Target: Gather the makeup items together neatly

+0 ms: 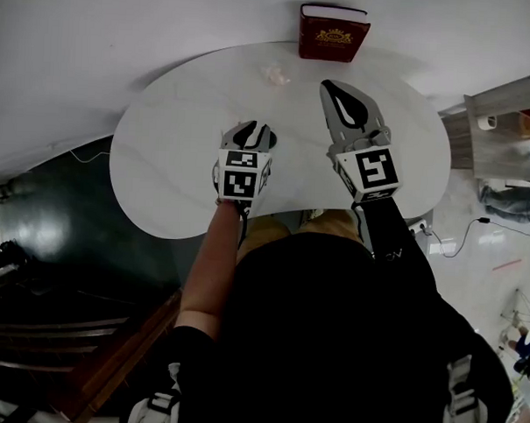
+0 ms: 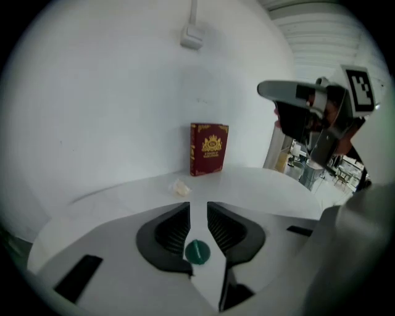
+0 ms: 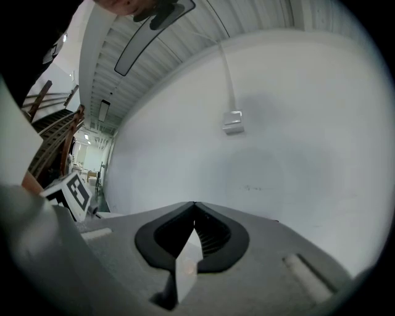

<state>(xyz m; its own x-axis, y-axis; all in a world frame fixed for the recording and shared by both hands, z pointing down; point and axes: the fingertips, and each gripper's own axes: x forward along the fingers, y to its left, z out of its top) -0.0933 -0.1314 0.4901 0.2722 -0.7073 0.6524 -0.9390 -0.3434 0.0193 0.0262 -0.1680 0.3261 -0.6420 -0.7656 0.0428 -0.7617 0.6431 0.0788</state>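
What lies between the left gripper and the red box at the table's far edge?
A small crumpled pale scrap on the table, nearer the red box than the left gripper; otherwise bare tabletop. The left gripper view shows it.

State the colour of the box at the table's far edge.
Dark red box with gold print; left gripper view.

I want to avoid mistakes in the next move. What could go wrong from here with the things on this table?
1. A small green round thing lies between the left gripper's parted jaws, unpressed; a nudge might roll it across the table.
2. The red box stands upright at the table's far edge, near the wall; a bump may topple it.
3. The pale crumpled scrap looks light and could be swept away.
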